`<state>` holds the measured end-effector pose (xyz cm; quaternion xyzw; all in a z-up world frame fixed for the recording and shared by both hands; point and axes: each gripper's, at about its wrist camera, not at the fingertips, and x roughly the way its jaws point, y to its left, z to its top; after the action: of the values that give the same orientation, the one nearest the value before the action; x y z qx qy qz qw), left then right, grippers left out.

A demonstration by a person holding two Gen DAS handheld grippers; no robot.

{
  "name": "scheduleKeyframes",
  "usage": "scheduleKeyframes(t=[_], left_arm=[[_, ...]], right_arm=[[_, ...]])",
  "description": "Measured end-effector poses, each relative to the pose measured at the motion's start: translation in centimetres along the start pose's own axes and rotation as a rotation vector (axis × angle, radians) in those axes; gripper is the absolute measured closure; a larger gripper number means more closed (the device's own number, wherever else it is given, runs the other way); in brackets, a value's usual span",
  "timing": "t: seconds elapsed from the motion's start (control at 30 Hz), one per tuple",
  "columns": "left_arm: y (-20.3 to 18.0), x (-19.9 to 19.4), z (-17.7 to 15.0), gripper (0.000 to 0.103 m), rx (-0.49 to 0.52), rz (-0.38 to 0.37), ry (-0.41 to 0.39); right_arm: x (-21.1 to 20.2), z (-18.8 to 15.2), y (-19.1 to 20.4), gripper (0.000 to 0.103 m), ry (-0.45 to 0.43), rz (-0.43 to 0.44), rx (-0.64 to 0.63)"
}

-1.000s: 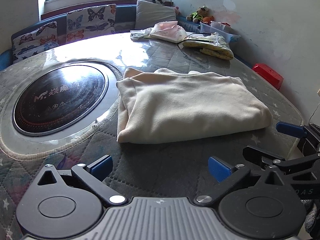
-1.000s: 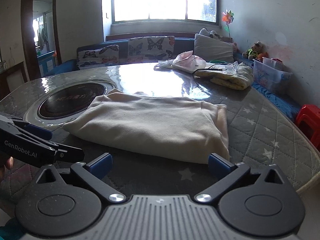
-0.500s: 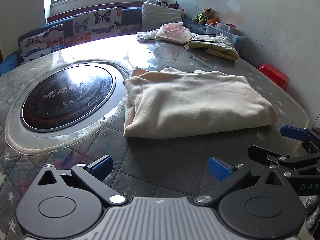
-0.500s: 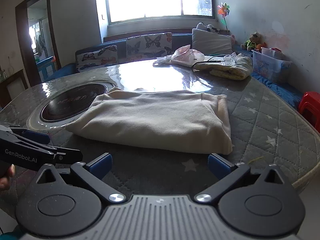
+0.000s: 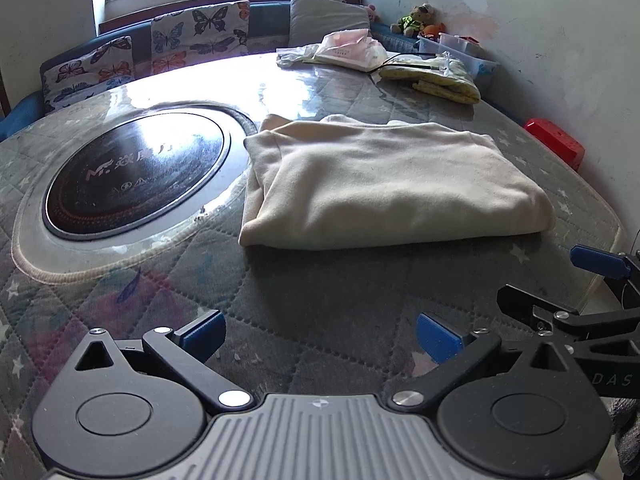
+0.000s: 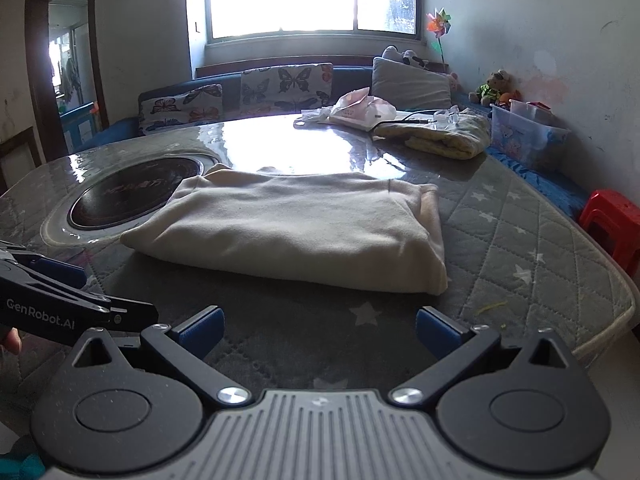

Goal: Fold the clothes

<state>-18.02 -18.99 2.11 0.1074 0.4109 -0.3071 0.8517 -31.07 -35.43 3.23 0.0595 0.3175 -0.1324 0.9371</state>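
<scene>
A cream garment (image 5: 384, 184) lies folded into a thick rectangle on the quilted round table (image 5: 320, 288); the right wrist view shows the same cream garment (image 6: 296, 228) from its other near corner. My left gripper (image 5: 318, 338) hangs open over bare quilt, short of the garment's near edge, with nothing between its blue pads. My right gripper (image 6: 318, 330) is open too, also short of the cloth. Each gripper shows at the other view's side edge.
A round black cooktop (image 5: 132, 176) is set into the table left of the garment. A yellowish folded cloth (image 5: 436, 78) and a pink bag (image 5: 348, 50) sit at the far side. A red stool (image 6: 612, 224) stands beside the table, a sofa with butterfly cushions (image 6: 280, 86) behind.
Both grippers have drawn back a little and risen from the folded garment, which now looks slightly farther off. Both stayed open; the garment has not moved.
</scene>
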Motion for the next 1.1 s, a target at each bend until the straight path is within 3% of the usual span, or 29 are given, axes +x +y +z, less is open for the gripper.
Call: scheduleKeyframes(t=[1.1], left_arm=[[-0.6,-0.2,-1.1,0.000,-0.012,0.062,0.031]], right_arm=[[-0.6,-1.2,0.5,0.000,0.014,-0.002,0.009]])
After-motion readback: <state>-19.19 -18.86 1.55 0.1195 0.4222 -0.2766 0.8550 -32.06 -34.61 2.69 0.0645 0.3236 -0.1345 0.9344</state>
